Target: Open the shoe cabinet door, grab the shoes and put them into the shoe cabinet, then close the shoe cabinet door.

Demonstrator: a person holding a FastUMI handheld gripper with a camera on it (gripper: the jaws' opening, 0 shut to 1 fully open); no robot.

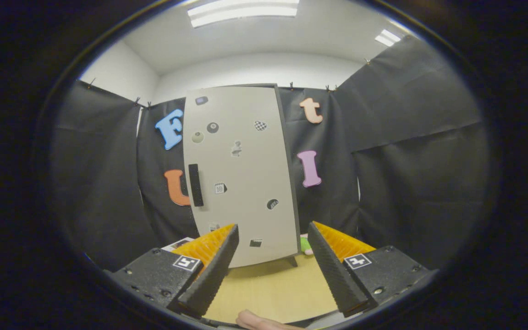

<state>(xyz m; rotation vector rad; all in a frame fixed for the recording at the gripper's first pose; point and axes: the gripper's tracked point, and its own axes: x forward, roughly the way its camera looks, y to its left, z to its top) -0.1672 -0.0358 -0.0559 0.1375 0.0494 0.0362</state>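
Claw fingers [271, 270] stand wide apart with nothing between them, so the claw is released and holds no thing. It hangs low over the pale wooden desk [268, 288], near its front edge.

Beyond the fingers stands the tall light-grey shoe cabinet [241, 174], at the far edge of the desk, up against the black cloth wall [410, 174]. Its flat door is shut. Small round and square stickers dot the front. A thin black bar handle [195, 184] runs up and down near the door's left side, past the left finger. The door looks smooth and stiff, so the handle is likely the only good place to pull.

Something small and green [306, 245] peeks out just right of the cabinet's foot, behind the right finger. It may be a shoe, but I cannot tell.

What could go wrong: the handle is thin, so the fingers could slip off it. The cabinet stands on small feet, so a hard tug could slide or tip it.
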